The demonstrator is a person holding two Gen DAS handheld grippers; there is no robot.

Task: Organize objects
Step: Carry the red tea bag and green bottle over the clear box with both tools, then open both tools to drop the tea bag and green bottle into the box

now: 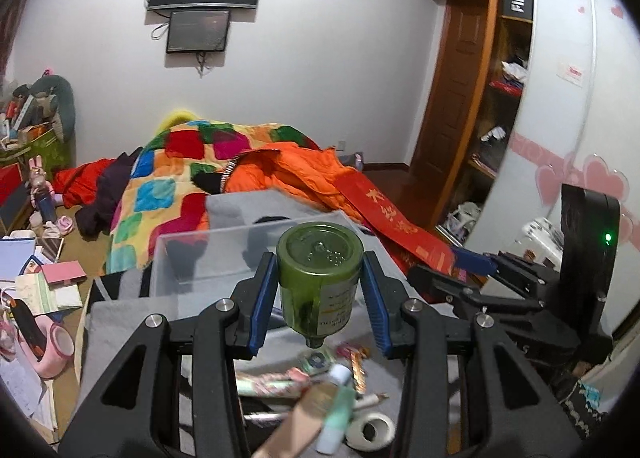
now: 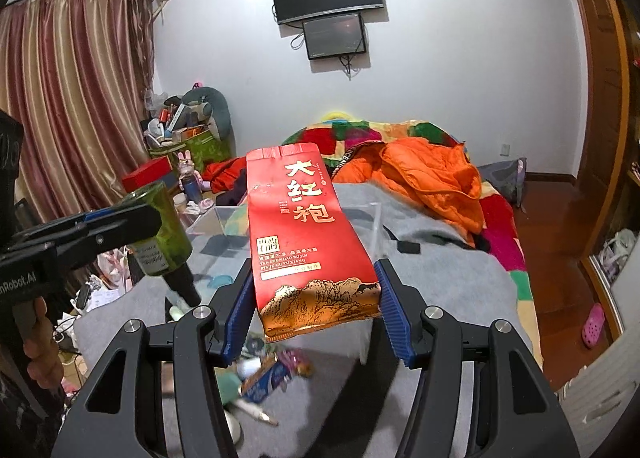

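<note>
My left gripper (image 1: 320, 282) is shut on a green glass bottle (image 1: 320, 282), held with its base forward and its dark cap toward me; the same bottle (image 2: 160, 230) shows at the left of the right wrist view. My right gripper (image 2: 316, 298) is shut on a red tea packet (image 2: 300, 226) with gold Chinese lettering, which sticks forward and up. That packet (image 1: 400, 222) and the right gripper (image 1: 472, 270) appear at the right of the left wrist view. Both items hang above a clear plastic box (image 1: 208, 262) on the grey blanket (image 2: 440, 278).
Small loose items lie on the blanket below: a pale green bottle (image 1: 336, 410), a tape roll (image 1: 372, 430), pens and packets (image 2: 264, 374). Beyond is a bed with a patchwork quilt (image 1: 168, 178) and an orange jacket (image 2: 432, 174). A cluttered floor lies left, a wardrobe (image 1: 500, 98) right.
</note>
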